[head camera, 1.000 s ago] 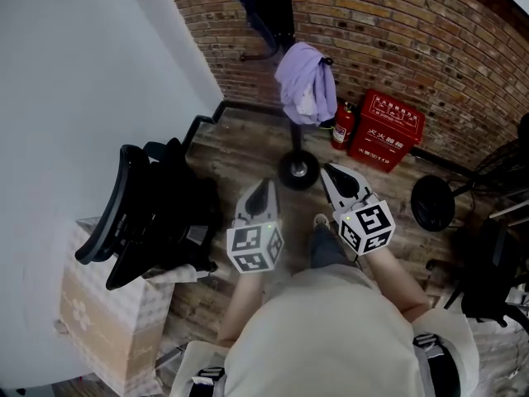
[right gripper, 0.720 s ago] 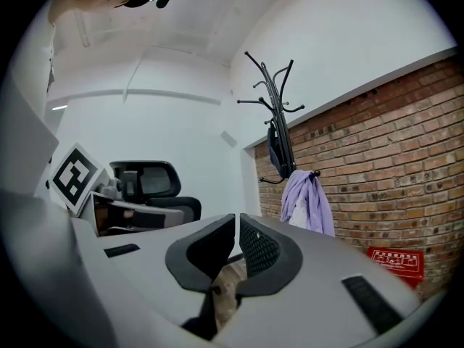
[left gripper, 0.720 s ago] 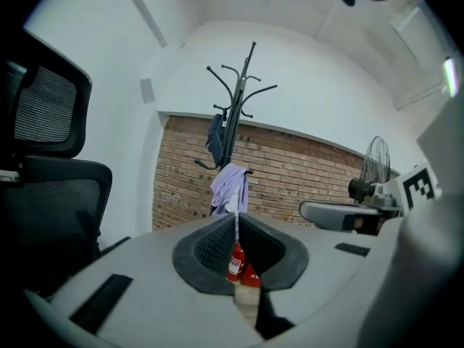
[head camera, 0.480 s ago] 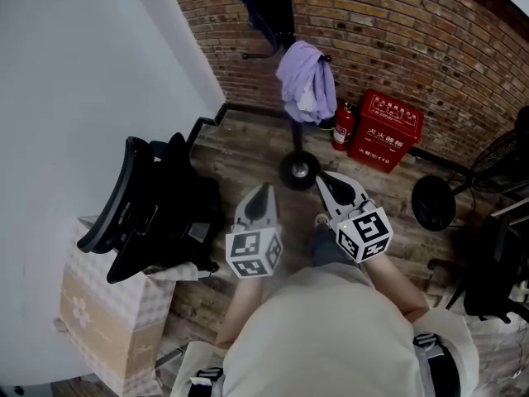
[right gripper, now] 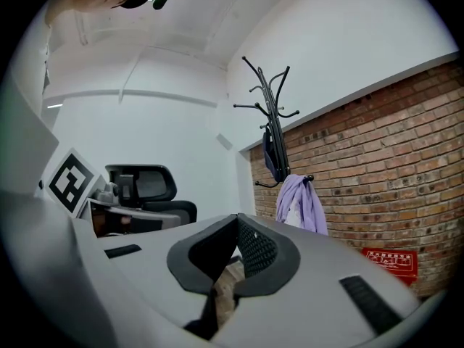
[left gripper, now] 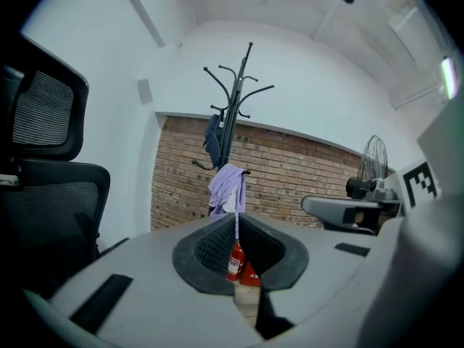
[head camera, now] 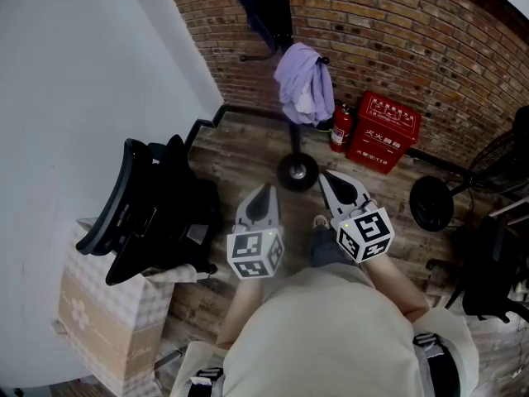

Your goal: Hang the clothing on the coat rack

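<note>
A black coat rack point(head camera: 297, 170) stands against the brick wall. A lavender garment point(head camera: 304, 83) hangs from one of its lower hooks, and a dark navy garment point(head camera: 264, 2) hangs higher up. The left gripper view shows the same rack point(left gripper: 233, 100) and lavender garment point(left gripper: 228, 188) straight ahead. In the right gripper view the lavender garment point(right gripper: 301, 203) hangs right of centre. My left gripper point(head camera: 264, 193) and right gripper point(head camera: 328, 176) are held side by side, short of the rack's base, both shut and empty. The right jaws have just closed the last bit on nothing.
A black office chair point(head camera: 157, 213) stands at the left beside a cardboard box point(head camera: 107, 321) and a white wall point(head camera: 83, 73). A red fire extinguisher point(head camera: 339, 128) and a red box point(head camera: 386, 131) sit right of the rack. A fan's round base point(head camera: 430, 203) lies further right.
Both grippers have drifted a little. The garments on the rack hang as before.
</note>
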The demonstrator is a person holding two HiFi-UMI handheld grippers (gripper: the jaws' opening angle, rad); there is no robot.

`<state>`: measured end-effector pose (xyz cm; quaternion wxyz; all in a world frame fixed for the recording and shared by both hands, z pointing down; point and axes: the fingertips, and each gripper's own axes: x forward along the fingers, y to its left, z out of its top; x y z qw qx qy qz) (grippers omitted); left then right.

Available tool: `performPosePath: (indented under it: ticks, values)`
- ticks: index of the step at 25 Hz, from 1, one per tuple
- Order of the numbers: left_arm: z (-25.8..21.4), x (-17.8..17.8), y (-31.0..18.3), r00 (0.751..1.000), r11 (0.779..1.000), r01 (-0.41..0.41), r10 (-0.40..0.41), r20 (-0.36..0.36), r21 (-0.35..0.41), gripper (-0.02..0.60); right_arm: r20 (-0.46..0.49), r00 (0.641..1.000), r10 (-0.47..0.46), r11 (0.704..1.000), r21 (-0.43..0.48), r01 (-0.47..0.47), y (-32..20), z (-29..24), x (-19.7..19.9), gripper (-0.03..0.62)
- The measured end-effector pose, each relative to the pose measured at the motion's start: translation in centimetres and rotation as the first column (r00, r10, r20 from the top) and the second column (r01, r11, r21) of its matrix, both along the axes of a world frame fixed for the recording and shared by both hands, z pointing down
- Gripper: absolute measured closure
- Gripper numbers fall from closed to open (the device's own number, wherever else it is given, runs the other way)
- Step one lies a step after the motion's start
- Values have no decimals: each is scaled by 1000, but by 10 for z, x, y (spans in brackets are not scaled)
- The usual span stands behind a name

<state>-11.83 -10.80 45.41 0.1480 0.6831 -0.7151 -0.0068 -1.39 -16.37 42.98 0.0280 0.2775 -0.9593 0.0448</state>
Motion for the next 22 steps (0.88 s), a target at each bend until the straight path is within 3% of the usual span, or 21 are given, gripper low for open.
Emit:
performPosePath:
  ticks: [22]
  values:
    - [2, 4, -5, 1000, 1000, -13, 13, 7, -17, 566, -13, 1000, -21, 1000, -4, 21, -2, 5, 3, 595]
